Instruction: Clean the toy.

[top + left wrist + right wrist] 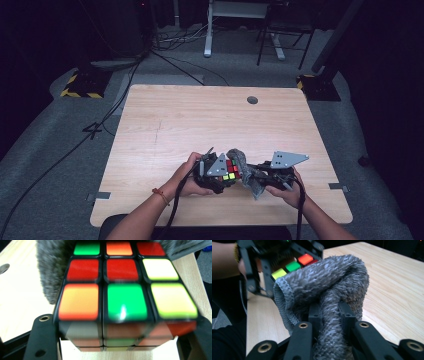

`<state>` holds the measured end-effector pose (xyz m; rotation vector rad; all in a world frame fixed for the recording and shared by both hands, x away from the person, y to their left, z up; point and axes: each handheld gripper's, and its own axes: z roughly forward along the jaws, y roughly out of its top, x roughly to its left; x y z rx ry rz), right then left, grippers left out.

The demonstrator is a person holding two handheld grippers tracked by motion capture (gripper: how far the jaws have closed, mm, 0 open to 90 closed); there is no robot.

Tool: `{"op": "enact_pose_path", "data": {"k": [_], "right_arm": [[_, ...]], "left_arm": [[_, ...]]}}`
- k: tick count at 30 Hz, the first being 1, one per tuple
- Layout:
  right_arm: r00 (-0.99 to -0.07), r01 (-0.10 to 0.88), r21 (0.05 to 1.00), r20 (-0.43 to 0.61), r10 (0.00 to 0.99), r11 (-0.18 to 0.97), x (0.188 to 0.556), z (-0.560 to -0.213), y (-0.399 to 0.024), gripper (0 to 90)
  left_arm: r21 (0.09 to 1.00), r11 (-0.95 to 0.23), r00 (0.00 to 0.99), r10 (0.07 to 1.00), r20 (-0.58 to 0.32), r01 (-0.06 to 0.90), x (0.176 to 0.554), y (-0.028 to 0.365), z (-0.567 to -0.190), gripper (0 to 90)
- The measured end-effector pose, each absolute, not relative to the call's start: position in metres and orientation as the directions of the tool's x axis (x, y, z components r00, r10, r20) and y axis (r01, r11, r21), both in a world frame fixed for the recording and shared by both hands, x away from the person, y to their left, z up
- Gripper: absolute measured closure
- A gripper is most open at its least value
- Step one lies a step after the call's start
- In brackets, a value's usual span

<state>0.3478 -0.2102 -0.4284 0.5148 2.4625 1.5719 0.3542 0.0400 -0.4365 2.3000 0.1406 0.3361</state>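
A scrambled plastic puzzle cube with red, green, orange and yellow stickers is sitting clamped between the left gripper's jaws. A grey fluffy cloth, pinched in the right gripper, is pressing against the cube.

Wooden table, black cables, chair

Cube sat near the worktop front edge, roughly mid-width, between the jaws of the left hand-held gripper. Cloth lay against the cube's right side, draped partly over its top, pinched in the right hand-held gripper just right of it. Grommet hole was at the far edge, right of centre. Chair legs and cables were on the floor behind the worktop.
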Motion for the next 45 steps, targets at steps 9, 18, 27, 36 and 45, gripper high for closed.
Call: {"op": "enact_pose_path", "data": {"k": [9,18,27,36,45], "right_arm": [[-0.919,0.185,0.896,0.011,0.395,0.404,0.348,-0.427,-0.207,76.6],[-0.916,0.204,0.898,0.034,0.401,0.390,0.349,-0.434,-0.210,76.6],[-0.917,0.222,0.903,0.064,0.394,0.368,0.348,-0.439,-0.212,77.6],[-0.910,0.238,0.877,0.050,0.412,0.419,0.354,-0.446,-0.211,77.7],[-0.922,0.214,0.895,0.053,0.384,0.390,0.351,-0.444,-0.211,77.9]], "left_arm": [[0.767,-0.642,0.961,0.222,0.167,0.015,0.357,0.044,-0.435,33.0],[0.763,-0.644,0.954,0.257,0.154,0.050,0.358,0.040,-0.435,33.0],[0.762,-0.635,0.950,0.297,0.091,0.125,0.363,0.041,-0.440,33.0],[0.764,-0.638,0.965,0.247,0.083,0.097,0.363,0.041,-0.440,33.2],[0.733,-0.676,0.962,0.243,0.122,0.078,0.362,0.038,-0.442,32.6]]}}
